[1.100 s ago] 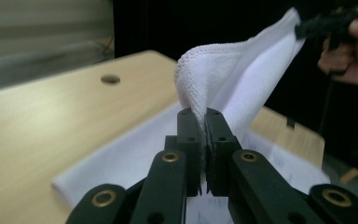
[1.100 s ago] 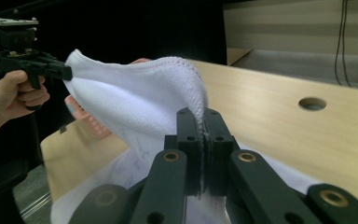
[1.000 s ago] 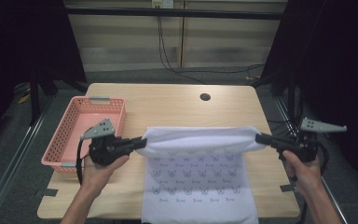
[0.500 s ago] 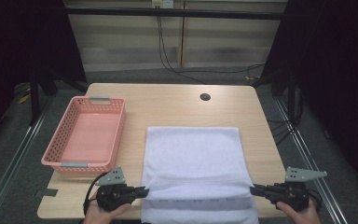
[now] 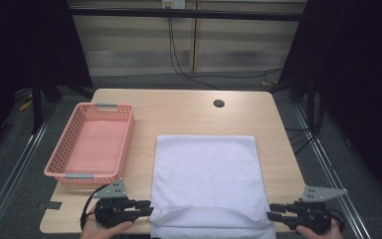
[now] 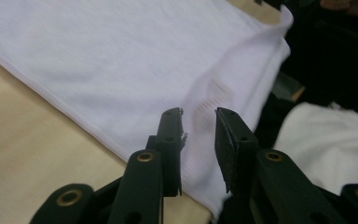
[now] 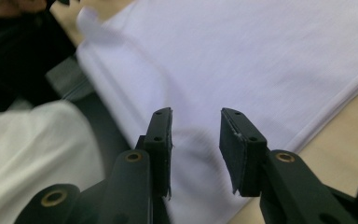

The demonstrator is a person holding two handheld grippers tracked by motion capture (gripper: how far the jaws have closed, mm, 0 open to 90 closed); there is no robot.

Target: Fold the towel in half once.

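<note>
Because we have folded the white towel (image 5: pixel 206 184) toward ourselves, it now lies flat on the counter (image 5: pixel 189 107), its near edge doubled over at the front of the counter and hanging slightly past it, just right of the empty pink basket (image 5: pixel 92 144). We keep the left gripper (image 5: pixel 146 208) at the towel's near left corner and the right gripper (image 5: pixel 273 211) at the near right corner, since those were the corners we carried. Both have just been opening: in the left gripper view the fingers (image 6: pixel 170 135) stand apart with the towel's hem (image 6: pixel 200 121) lying between them but unpressed, and in the right gripper view the pads (image 7: pixel 237 140) are likewise spread over loose cloth (image 7: pixel 261 70).

A second ago we held the towel stretched between the two grippers, raised mid-counter with its patterned side hanging toward us. Half a second ago the grippers had come down to the front edge, pinching the corners. Now the fold rests on its own, plain side up.
</note>
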